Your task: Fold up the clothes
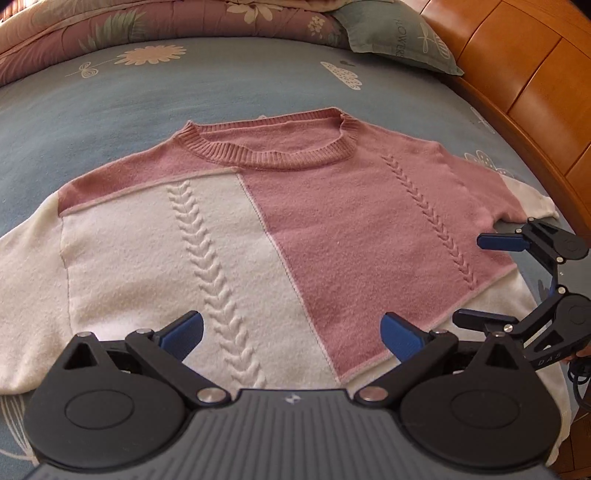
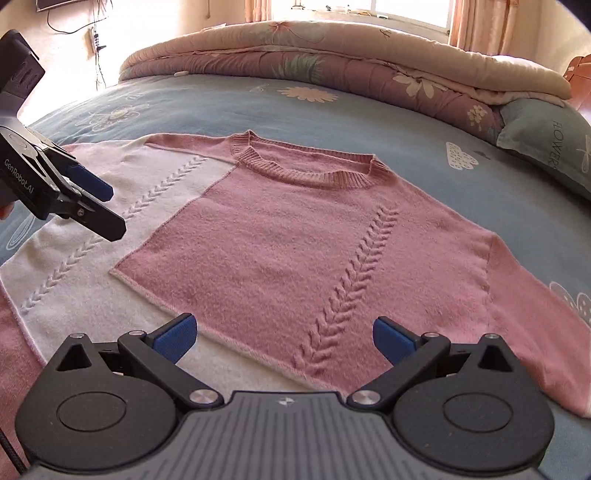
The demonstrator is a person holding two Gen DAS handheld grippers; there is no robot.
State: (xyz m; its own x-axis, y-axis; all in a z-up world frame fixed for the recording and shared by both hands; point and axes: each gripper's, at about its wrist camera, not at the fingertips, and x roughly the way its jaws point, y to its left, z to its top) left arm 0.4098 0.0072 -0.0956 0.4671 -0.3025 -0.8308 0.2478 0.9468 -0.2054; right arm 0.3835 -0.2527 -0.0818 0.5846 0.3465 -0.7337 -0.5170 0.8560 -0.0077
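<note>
**Bright daylight, heavy fisheye bend**

Both views are well lit and sharp through the middle. In the right wrist view a window (image 2: 391, 14) at the top of the frame is blown out to white, and glare washes the wall (image 2: 66, 55) at the upper left. Shadows are soft and faint. The bed (image 1: 184, 92) bows strongly toward every edge, and the corners fall to black. In the left wrist view the wooden headboard (image 1: 517, 74) at the upper right shows warm glossy highlights.
</note>
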